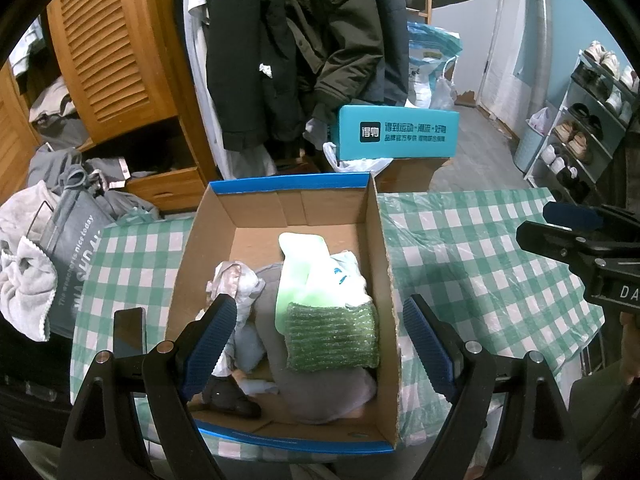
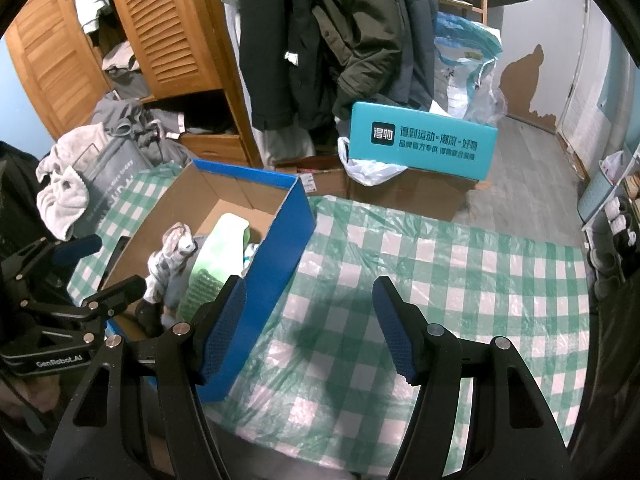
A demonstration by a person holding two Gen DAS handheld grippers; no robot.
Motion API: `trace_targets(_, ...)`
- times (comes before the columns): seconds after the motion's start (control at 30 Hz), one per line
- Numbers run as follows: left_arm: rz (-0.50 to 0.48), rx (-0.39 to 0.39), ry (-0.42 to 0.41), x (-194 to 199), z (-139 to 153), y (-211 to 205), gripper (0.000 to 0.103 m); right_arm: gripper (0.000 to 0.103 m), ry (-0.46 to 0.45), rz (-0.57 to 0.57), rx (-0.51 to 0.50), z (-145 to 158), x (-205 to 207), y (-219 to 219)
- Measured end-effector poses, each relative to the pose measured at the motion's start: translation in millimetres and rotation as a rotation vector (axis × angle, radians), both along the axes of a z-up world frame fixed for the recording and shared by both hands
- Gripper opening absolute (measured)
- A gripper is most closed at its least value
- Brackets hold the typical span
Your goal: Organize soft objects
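Observation:
An open cardboard box (image 1: 384, 240) with a blue rim stands on the green-checked tablecloth (image 1: 480, 264). Inside lie a green ribbed pad (image 1: 332, 340), a white-and-green cloth (image 1: 304, 264), a grey cloth (image 1: 320, 388) and a patterned rag (image 1: 234, 280). My left gripper (image 1: 318, 302) hangs open over the box, holding nothing; its left finger is above the rag and its right finger is outside the box's right wall. My right gripper (image 2: 309, 280) is open and empty above the bare tablecloth (image 2: 440, 280), just right of the box's blue wall (image 2: 280, 248).
A dark phone (image 1: 129, 332) lies on the table left of the box. A grey bag with a towel (image 1: 24, 280) stands at the table's left edge. Behind are a teal box (image 1: 396, 132), hanging coats (image 1: 280, 40), a wooden wardrobe (image 1: 108, 48) and a shoe rack (image 1: 580, 128).

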State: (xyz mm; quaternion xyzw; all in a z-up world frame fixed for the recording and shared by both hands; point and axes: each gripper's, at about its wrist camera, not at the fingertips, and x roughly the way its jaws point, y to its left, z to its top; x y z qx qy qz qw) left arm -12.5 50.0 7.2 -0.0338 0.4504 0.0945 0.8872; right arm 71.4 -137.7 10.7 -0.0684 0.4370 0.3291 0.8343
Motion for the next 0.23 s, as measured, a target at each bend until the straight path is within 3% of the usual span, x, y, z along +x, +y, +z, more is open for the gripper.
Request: trace_targets(0.23, -0.010, -0.003, -0.001, 0.3, -1.0, -5.8, 0.087, 0.065, 0.001, 0.000, 0.001, 0.0, -0.2, 0.3)
